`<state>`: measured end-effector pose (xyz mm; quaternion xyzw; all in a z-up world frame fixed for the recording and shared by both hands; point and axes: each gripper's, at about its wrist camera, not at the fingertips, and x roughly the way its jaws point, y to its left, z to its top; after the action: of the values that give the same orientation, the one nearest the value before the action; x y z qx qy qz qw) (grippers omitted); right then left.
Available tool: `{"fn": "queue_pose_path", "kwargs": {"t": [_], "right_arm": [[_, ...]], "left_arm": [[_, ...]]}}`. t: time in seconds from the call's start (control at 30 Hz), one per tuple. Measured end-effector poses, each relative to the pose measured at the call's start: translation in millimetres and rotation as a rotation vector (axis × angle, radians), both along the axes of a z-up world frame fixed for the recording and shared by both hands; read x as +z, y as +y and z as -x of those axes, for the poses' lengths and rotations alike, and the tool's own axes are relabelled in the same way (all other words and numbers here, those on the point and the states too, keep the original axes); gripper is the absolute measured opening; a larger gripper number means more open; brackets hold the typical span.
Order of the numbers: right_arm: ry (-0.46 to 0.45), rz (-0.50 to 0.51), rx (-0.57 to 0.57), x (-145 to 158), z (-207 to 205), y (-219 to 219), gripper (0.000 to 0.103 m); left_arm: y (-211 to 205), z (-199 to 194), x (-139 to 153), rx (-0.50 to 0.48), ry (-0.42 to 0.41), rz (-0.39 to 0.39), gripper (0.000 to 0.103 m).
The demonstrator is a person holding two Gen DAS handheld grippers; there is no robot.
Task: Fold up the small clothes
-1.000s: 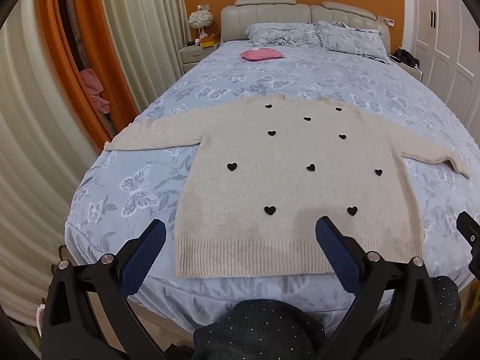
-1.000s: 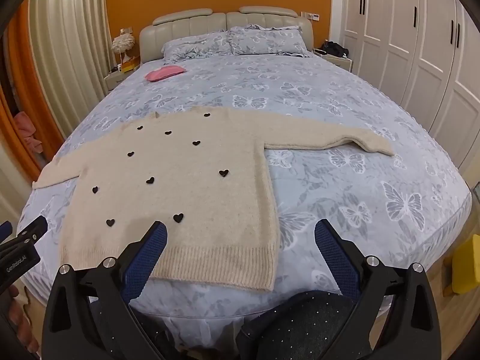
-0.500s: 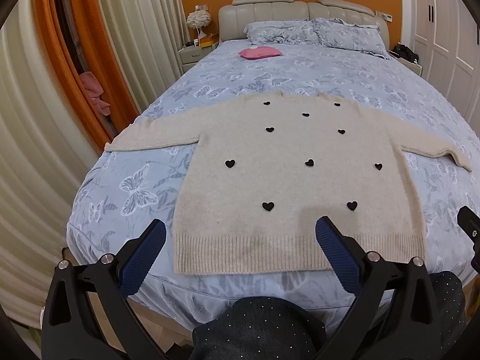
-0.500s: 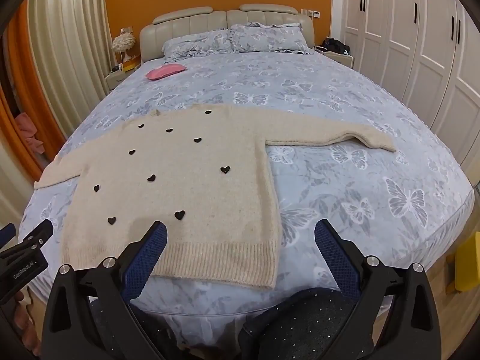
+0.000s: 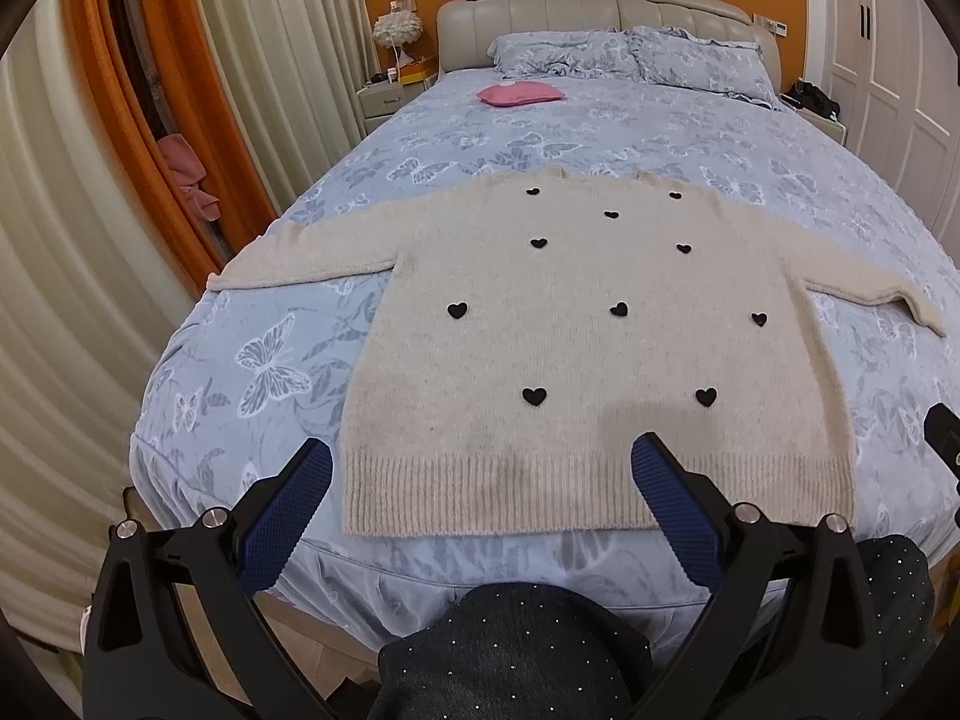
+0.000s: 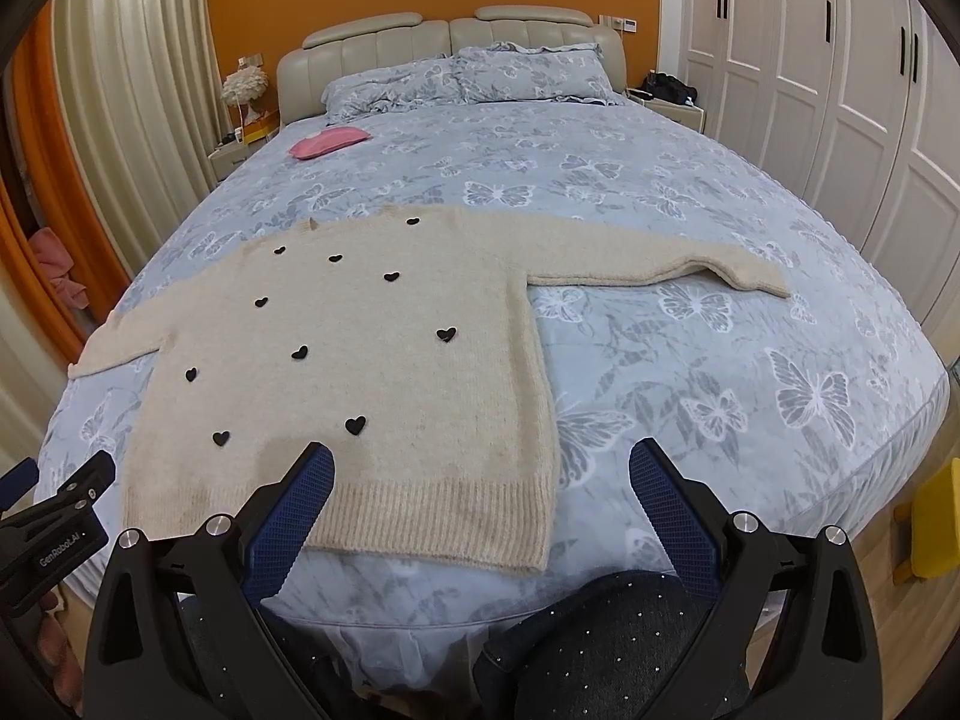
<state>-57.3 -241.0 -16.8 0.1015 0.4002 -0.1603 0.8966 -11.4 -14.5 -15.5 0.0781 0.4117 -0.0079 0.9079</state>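
A cream knitted sweater (image 5: 594,336) with black hearts lies flat on the bed, sleeves spread out to both sides, ribbed hem toward me. It also shows in the right wrist view (image 6: 360,372). My left gripper (image 5: 480,468) is open and empty, held just in front of the hem's left half, above the bed's near edge. My right gripper (image 6: 480,474) is open and empty, in front of the hem's right corner. The sweater's right sleeve (image 6: 660,261) stretches toward the wardrobe side.
The bed (image 5: 252,360) has a blue butterfly cover, pillows at the headboard and a pink cushion (image 5: 521,93). Curtains (image 5: 90,240) are to the left, white wardrobe doors (image 6: 840,90) to the right. A yellow stool (image 6: 936,516) stands by the bed's right corner. My knees show below.
Both grippers have come slightly closer to the sweater's hem and tilted a little; both stay open. The sweater has not moved.
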Motion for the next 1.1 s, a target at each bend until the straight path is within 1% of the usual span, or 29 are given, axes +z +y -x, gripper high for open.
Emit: {"fn": "queue_pose_path", "kwargs": {"t": [0.4,1.1], "right_arm": [[0.008,-0.005,0.003,-5.7,2.0,-1.4,0.097],[0.007,-0.006,0.002,-4.8,1.5,-1.4,0.097]], "left_arm": [[0.0,-0.4,-4.4,-0.002,0.005,-0.002,0.098],[-3.8,1.5,-6.8,-0.01,0.009,-0.01,0.098]]}}
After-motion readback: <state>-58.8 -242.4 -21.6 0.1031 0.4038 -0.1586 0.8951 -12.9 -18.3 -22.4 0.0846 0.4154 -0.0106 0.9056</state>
